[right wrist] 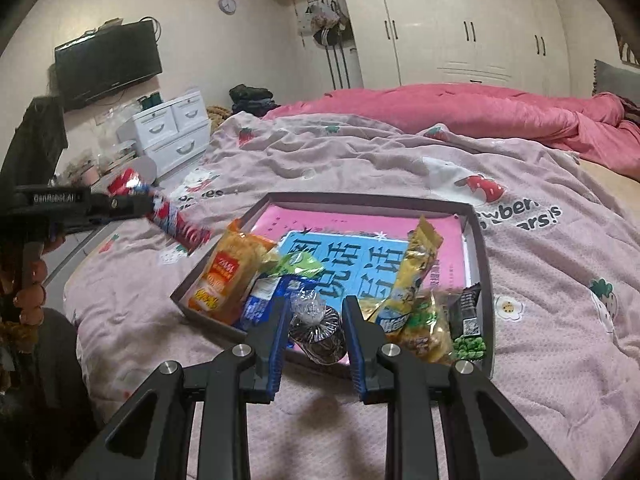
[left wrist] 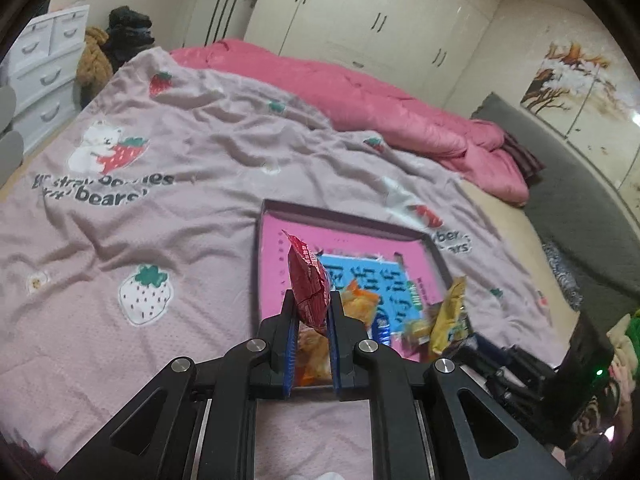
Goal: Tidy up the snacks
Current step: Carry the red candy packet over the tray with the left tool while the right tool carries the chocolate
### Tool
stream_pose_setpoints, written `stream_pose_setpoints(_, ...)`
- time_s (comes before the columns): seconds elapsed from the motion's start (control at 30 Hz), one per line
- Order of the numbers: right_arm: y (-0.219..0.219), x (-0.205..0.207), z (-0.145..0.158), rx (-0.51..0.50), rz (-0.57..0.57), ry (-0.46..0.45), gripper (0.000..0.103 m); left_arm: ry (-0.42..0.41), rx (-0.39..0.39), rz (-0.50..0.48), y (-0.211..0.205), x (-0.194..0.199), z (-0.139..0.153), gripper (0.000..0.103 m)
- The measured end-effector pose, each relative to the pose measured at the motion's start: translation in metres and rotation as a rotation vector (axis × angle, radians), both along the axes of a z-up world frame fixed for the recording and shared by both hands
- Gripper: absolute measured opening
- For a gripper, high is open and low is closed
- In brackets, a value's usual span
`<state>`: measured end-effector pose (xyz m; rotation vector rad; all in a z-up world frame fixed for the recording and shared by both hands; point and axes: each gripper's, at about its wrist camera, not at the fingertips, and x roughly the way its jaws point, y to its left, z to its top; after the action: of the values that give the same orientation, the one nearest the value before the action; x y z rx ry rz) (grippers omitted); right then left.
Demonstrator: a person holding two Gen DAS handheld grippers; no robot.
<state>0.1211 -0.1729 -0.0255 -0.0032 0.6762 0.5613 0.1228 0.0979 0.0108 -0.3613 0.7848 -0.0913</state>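
Note:
My left gripper (left wrist: 311,300) is shut on a red snack packet (left wrist: 309,280) and holds it upright above the near left part of the shallow box (left wrist: 344,216). The right wrist view shows that packet (right wrist: 176,220) in the air left of the box (right wrist: 478,248). My right gripper (right wrist: 314,306) is shut on a clear-wrapped dark round snack (right wrist: 318,330) at the box's near edge. In the box lie an orange bag (right wrist: 226,276), a blue packet (right wrist: 260,304), a yellow packet (right wrist: 414,272) and green packets (right wrist: 468,340).
The box sits on a pink strawberry-print bedspread (right wrist: 360,152). A rolled pink quilt (right wrist: 480,112) lies along the far side. White drawers (right wrist: 168,136) stand left of the bed, wardrobes (right wrist: 460,20) behind it.

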Motion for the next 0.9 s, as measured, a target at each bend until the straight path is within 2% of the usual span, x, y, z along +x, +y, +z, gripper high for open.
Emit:
stream_pose_setpoints(0.17, 0.001, 0.011, 0.001, 0.026, -0.008, -0.019, 0.027, -0.022, 0.106, 0.024, -0.011, 0.002, -0.003, 0.013)
stream_pose_setpoints(0.23, 0.004, 0.016, -0.002, 0.021, -0.009, -0.015, 0.027, -0.046, 0.181, 0.025, -0.022, 0.006, -0.005, 0.013)
stream_pose_setpoints(0.37, 0.011, 0.023, -0.011, 0.01, 0.005, 0.007, 0.027, -0.036, 0.246, 0.016, -0.035, 0.015, -0.015, 0.013)
stream_pose_setpoints(0.7, 0.023, 0.033, -0.032, -0.027, 0.026, 0.062, 0.027, -0.035, 0.32, -0.025, -0.057, 0.022, -0.028, 0.014)
stream_pose_setpoints(0.9, 0.025, 0.035, -0.039, -0.035, 0.033, 0.073, 0.028, 0.006, 0.305, -0.048, -0.063, 0.026, -0.038, 0.014)
